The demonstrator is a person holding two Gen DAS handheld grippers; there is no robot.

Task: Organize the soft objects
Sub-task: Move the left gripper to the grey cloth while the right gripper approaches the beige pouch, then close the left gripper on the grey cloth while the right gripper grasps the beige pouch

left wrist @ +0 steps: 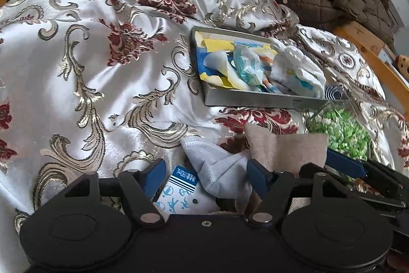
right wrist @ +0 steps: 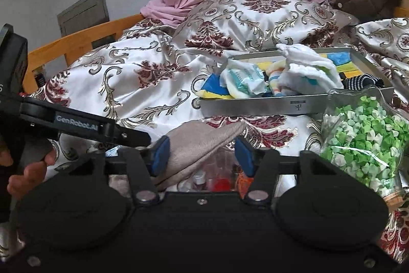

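Now: gathering the last loose soft items beside the shallow grey metal tray (left wrist: pixel 255 101) on the patterned satin bedspread (left wrist: pixel 76 63).
Left hand-held gripper (left wrist: pixel 207 177) stands wide around a crumpled pale grey face mask (left wrist: pixel 217 165); right hand-held gripper (right wrist: pixel 202 155) gapes over a beige woven cloth (right wrist: pixel 194 145). Close low on bunched fabric, lift clear of the jar of green paper stars (right wrist: pixel 363 134), then drop it among the socks.

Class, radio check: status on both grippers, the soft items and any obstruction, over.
Left gripper open around grey face mask. Right gripper open over beige cloth. Metal tray already holds socks. Jar of green paper stars sits close right.
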